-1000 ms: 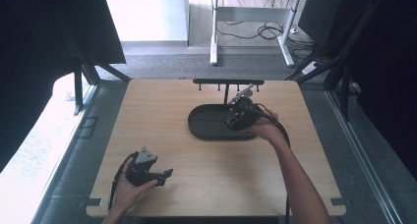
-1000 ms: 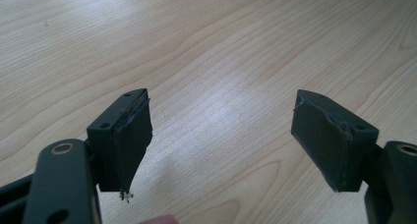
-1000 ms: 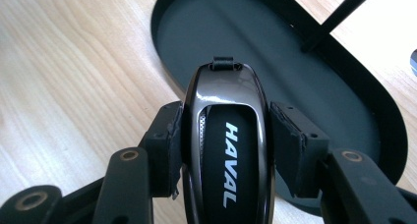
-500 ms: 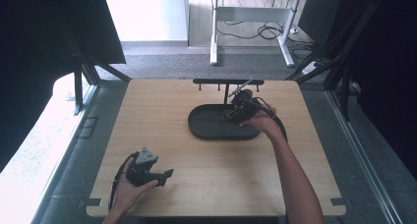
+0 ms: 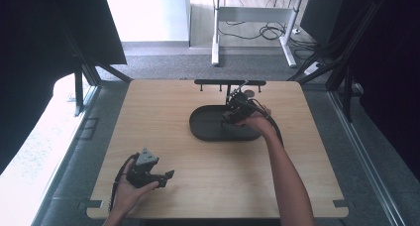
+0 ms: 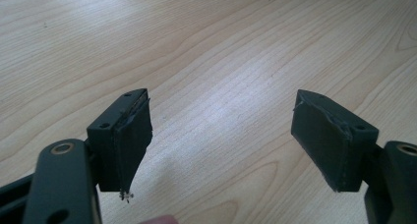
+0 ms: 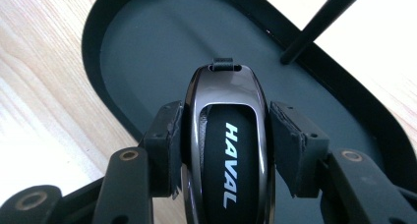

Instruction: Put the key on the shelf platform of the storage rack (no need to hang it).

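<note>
We are holding a key fob (image 7: 226, 150) in the right gripper (image 7: 223, 145), its jaws clamped against the fob's two long sides. The fob, marked HAVAL, is hanging over the tray (image 7: 147, 42), a dark oval dish, and we cannot tell whether it is touching the tray floor. In the high view, the right gripper (image 5: 236, 108) is sitting over the far right part of the tray (image 5: 205, 132), just in front of the rack (image 5: 230, 82) with its small hooks that stands at the tray's far edge. A thin post (image 7: 319, 22) of that rack is rising from the tray's far rim in the right gripper view.

We are keeping the left gripper (image 5: 166, 176) well apart from the tray, near the table (image 5: 317, 176) edge closest to us; its jaws are standing wide apart over bare wood (image 6: 216, 47), gripping nothing.

We judge the step in hand to be carrying the fob at the tray, either lifting it out or setting it down. The next move is calling for a steady clamp and a clear path past the post.
</note>
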`<action>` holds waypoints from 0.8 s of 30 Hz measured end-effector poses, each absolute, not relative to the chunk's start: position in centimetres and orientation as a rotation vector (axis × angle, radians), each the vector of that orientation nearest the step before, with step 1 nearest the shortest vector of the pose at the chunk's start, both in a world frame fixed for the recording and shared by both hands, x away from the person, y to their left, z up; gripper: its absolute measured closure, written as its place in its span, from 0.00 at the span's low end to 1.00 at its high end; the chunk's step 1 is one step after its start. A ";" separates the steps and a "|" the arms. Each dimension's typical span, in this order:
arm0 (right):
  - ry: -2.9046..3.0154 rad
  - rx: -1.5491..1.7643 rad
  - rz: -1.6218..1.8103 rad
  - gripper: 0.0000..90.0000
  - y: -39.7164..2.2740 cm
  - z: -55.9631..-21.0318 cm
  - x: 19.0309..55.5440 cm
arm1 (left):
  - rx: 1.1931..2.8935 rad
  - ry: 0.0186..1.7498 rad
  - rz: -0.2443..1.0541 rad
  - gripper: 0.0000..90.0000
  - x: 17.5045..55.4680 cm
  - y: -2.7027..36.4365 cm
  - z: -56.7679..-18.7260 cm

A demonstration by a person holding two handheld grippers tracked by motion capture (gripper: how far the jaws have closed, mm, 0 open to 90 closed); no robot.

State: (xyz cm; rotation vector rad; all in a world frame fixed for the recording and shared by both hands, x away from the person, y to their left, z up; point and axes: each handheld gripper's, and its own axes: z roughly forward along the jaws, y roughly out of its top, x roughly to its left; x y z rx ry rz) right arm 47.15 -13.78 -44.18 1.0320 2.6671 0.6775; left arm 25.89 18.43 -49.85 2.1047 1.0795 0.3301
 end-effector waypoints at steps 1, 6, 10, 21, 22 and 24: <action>2.672 1.038 0.677 0.55 -13.7 -44.5 47.2 | 2.104 1.080 0.329 0.26 25.9 18.4 -49.9; 2.679 1.041 0.659 0.55 -13.5 -45.6 47.5 | 2.111 1.074 0.326 0.26 25.9 18.3 -50.0; 2.686 1.046 0.630 0.55 -13.6 -46.1 47.8 | 2.109 1.076 0.327 0.26 25.9 18.2 -50.0; 2.684 1.097 0.527 0.55 -15.1 -48.5 48.5 | 2.118 1.070 0.324 0.26 25.9 18.1 -50.1; 2.684 1.097 0.527 0.55 -15.1 -48.5 48.5 | 2.118 1.070 0.324 0.26 25.9 18.1 -50.1; 2.681 1.100 0.519 0.55 -15.4 -48.9 48.6 | 2.117 1.073 0.324 0.26 25.9 18.1 -50.1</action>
